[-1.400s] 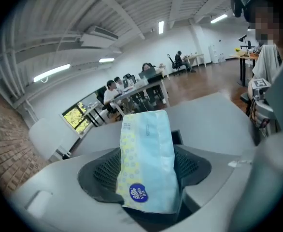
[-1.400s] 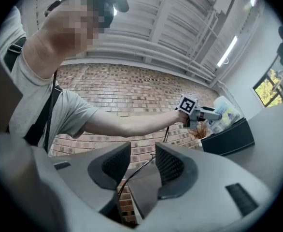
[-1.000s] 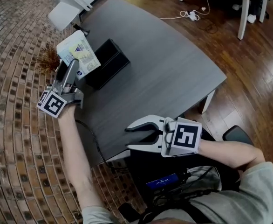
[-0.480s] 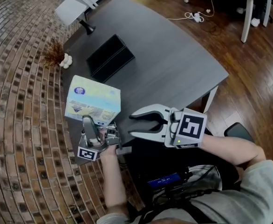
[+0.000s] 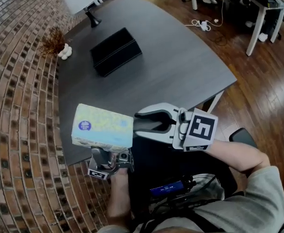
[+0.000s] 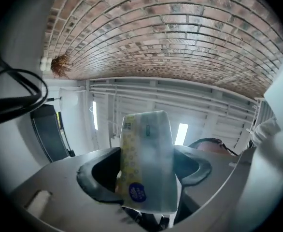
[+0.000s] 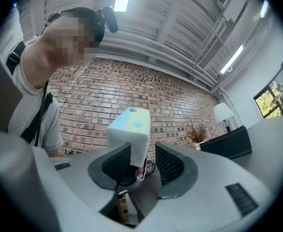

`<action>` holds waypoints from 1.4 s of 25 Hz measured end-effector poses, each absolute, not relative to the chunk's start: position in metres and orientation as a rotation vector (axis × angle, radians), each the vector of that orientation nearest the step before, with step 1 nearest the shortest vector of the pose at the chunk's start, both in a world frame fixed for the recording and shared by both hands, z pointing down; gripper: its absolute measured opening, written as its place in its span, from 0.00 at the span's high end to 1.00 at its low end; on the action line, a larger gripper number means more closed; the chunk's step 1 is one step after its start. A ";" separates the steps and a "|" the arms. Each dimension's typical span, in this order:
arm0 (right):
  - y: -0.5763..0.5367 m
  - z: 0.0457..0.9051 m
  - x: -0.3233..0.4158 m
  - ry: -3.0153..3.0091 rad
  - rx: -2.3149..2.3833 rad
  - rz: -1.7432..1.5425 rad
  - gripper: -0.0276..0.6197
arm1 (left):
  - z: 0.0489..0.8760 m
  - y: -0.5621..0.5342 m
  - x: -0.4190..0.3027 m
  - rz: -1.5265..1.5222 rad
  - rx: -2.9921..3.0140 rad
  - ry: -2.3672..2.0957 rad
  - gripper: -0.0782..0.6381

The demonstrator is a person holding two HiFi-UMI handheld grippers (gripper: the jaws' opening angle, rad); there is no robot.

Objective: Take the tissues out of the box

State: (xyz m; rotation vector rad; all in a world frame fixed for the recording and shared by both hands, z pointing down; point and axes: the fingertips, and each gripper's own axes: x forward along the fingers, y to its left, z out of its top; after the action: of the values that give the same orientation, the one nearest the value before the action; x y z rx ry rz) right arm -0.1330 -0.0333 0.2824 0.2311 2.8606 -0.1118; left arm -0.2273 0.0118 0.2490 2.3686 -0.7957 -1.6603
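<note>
— Where's the tissue pack (image 5: pixel 102 126) just now?

— Up in the air, clear of the surface (image 5: pixel 181 67). The left gripper (image 6: pixel 146 167) has it. Both jaws press against its sides, and the pack rises out between them with its round blue mark low down near the jaws.

— And in the head view?

— It lies long-ways across, over the near left corner of the surface and the brick floor (image 5: pixel 21 106) beside it. The left gripper's body shows just beneath.

— The other one?

— The right gripper (image 7: pixel 142 164) holds nothing. Its jaws stand apart, pointed at the pack's right end (in the head view the tips come just beside that end; whether they touch it I can't tell). In its own view a lower corner of the pack shows through the gap.

— And the black box (image 5: pixel 115 52)?

— On the surface, toward the far left, well apart from the pack.

— Anything near it?

— A dried plant (image 5: pixel 54 41) at the surface's left edge, and a white lamp (image 5: pixel 81 1) by the far left corner.
</note>
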 end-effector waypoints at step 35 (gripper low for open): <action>-0.034 0.293 -0.127 2.958 0.197 -0.046 0.69 | 0.261 -0.002 -0.219 -1.571 2.350 -0.718 0.42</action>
State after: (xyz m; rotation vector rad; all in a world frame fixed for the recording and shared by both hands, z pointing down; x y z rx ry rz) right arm -0.1268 -0.0335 0.2927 0.1970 2.9576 -0.0457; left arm -0.2194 -0.0022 0.2612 2.3499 -0.7181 -1.5708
